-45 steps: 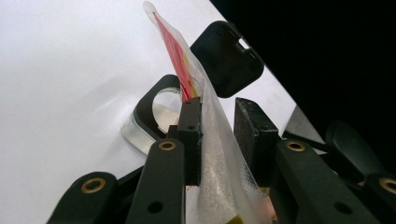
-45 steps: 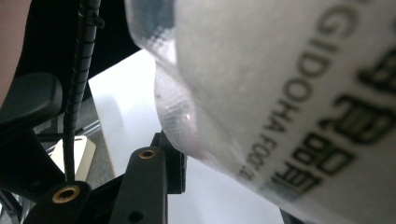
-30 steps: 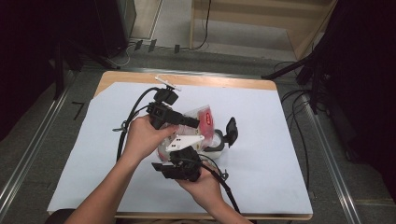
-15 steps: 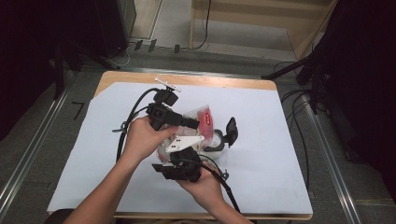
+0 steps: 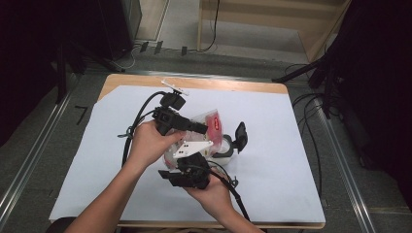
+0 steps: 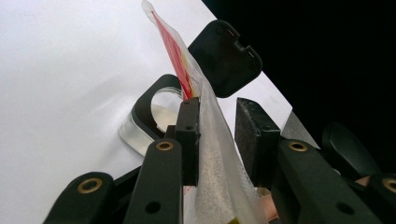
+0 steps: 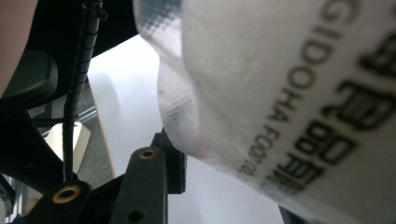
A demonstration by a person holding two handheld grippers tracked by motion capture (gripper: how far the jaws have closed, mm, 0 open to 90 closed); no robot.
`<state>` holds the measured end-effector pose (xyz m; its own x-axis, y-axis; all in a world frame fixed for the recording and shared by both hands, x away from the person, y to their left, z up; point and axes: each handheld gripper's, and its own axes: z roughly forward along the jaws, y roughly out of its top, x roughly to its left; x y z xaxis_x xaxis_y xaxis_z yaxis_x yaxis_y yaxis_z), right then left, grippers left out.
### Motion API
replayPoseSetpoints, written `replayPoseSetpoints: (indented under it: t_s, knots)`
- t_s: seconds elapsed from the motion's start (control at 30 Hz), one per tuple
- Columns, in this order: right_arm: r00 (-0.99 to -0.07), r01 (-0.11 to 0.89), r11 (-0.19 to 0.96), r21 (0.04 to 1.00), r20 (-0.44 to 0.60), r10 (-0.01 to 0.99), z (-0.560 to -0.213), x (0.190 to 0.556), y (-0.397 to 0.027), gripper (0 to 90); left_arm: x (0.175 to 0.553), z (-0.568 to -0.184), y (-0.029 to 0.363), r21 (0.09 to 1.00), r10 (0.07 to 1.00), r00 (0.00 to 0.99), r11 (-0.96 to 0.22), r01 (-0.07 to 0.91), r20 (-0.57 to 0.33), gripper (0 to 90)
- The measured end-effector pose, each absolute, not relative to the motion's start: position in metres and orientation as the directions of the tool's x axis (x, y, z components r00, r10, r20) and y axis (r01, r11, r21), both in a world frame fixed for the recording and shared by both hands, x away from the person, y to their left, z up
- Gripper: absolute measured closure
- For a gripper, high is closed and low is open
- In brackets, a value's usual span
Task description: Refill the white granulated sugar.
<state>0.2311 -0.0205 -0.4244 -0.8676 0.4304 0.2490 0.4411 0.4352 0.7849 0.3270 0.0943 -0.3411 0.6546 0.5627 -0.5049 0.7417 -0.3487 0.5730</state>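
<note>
Over the white-covered tabletop (image 5: 272,145), the left tongs (image 6: 219,135) stand parted around a translucent red-printed food packet (image 6: 212,121) lying against one jaw. Just beyond sits a clear container (image 6: 154,116) with its black lid (image 6: 224,58) flipped open. The right tongs (image 5: 187,174) press close under the packet; I cannot tell their state.

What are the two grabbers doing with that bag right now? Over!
Left gripper around the plastic bag, jaws not fully closed. Right gripper pressed up against the bag, grip unclear. Clear jar with open black lid right behind it.
</note>
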Motion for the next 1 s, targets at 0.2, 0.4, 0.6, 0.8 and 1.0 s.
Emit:
replayPoseSetpoints:
  t_s: [0.2,0.4,0.6,0.8,1.0]
  knots:
    - [-0.868,0.444,0.439,0.781,0.253,0.428,-0.4237,0.2316,-0.0210,63.9,0.3277,-0.3409,0.0944,0.565,0.563,0.645,-0.342,0.751,-0.517,70.7]
    - [-0.866,0.446,0.434,0.782,0.255,0.431,-0.4232,0.2319,-0.0215,64.0,0.3277,-0.3402,0.0930,0.571,0.565,0.652,-0.347,0.744,-0.506,71.0]
    - [-0.866,0.449,0.428,0.784,0.262,0.427,-0.4226,0.2324,-0.0215,64.0,0.3273,-0.3384,0.0916,0.572,0.571,0.656,-0.354,0.740,-0.495,71.0]
    - [-0.864,0.452,0.426,0.784,0.266,0.428,-0.4220,0.2327,-0.0222,64.0,0.3278,-0.3375,0.0904,0.570,0.571,0.657,-0.359,0.739,-0.492,71.0]
    - [-0.861,0.457,0.423,0.782,0.272,0.429,-0.4213,0.2331,-0.0223,64.0,0.3283,-0.3367,0.0900,0.563,0.572,0.651,-0.357,0.745,-0.499,70.9]
